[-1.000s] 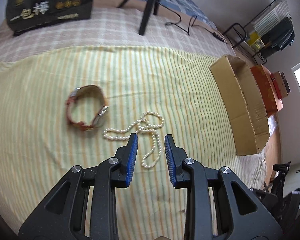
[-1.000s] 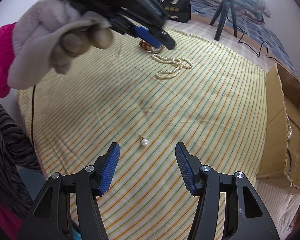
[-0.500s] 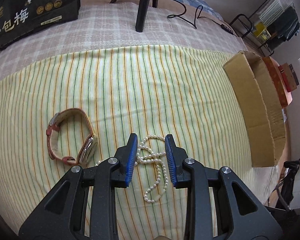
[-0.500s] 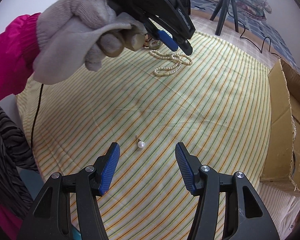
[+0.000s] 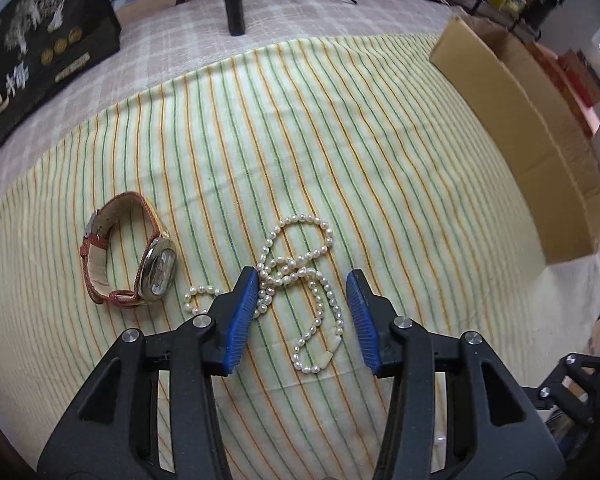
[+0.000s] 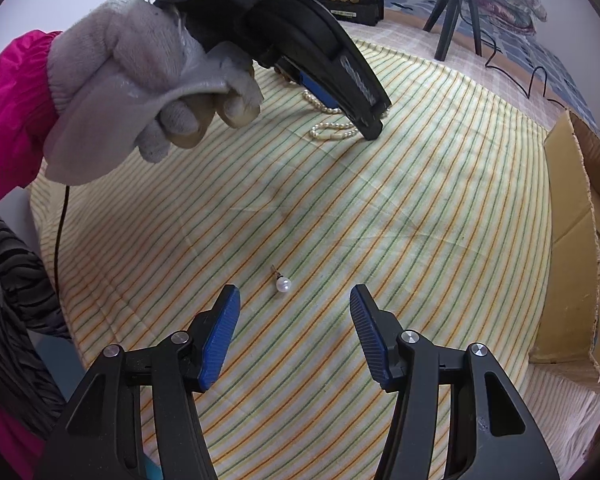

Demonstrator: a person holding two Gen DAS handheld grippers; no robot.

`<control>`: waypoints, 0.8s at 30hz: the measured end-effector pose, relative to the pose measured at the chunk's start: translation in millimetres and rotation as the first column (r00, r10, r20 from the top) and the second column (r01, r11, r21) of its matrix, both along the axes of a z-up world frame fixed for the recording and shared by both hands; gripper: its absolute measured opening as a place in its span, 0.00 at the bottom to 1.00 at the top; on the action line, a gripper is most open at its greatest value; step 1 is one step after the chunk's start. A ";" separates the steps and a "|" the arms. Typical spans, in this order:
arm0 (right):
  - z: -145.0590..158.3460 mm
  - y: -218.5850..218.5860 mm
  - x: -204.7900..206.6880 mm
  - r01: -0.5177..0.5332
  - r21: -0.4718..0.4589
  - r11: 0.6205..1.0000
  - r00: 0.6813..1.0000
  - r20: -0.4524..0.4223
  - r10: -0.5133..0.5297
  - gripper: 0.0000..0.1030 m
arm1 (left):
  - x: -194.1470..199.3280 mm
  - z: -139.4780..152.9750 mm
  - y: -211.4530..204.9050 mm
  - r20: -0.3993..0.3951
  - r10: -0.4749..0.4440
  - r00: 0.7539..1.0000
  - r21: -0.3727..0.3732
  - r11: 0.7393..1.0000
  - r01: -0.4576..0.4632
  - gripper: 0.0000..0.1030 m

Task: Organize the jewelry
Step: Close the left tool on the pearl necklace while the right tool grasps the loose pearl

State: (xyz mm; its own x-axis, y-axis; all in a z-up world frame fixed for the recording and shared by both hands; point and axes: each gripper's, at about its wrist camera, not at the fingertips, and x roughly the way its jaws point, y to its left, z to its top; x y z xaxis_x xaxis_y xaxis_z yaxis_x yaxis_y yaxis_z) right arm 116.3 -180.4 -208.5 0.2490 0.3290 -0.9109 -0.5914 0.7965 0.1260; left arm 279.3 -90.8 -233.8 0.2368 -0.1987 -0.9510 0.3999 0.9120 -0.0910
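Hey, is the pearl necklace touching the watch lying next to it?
Apart. The left wrist view shows bare striped cloth between the pearl necklace and the watch; the nearest bead loop stops short of the watch case.

My left gripper (image 5: pixel 302 280) has bare cloth (image 5: pixel 400 184) ahead of its spread jaws; watch (image 5: pixel 134 256) crowds left, box (image 5: pixel 516 128) blocks far right.

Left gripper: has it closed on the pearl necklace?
No, the left gripper is open, its blue fingers spread either side of the pearl necklace lying on the striped cloth.
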 end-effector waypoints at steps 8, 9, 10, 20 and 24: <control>-9.0 9.7 5.6 -0.002 -0.013 1.000 1.000 -0.018 0.002 0.34 | 7.6 -2.0 5.2 0.034 0.022 0.999 -0.007 1.000 -0.022 0.24; -10.2 11.1 5.8 -0.006 -0.021 1.000 1.000 -0.013 0.005 0.33 | 8.3 -1.9 7.7 0.037 0.026 0.999 -0.012 1.000 -0.026 0.19; -10.3 11.6 3.3 -0.008 -0.029 1.000 1.000 -0.008 0.008 0.30 | 9.0 -1.3 10.7 0.040 0.032 0.999 -0.013 0.999 -0.031 0.16; -3.5 2.9 4.5 0.012 -0.023 1.000 1.000 0.003 -0.012 0.07 | 6.5 10.4 36.3 0.003 0.128 0.992 -0.111 0.986 -0.127 0.05; 6.1 -3.3 5.5 0.028 0.003 1.000 1.000 0.014 -0.028 0.07 | 4.0 23.6 34.4 0.013 0.139 0.990 -0.150 0.979 -0.136 0.05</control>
State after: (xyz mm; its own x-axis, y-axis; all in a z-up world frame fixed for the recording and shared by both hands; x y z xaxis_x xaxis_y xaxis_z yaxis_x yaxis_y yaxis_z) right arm 121.8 -183.8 -202.4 0.2708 0.3242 -0.9064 -0.5704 0.8125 0.1203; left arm 283.4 -56.3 -210.2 0.2937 -0.3016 -0.9071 0.2754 0.9354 -0.2218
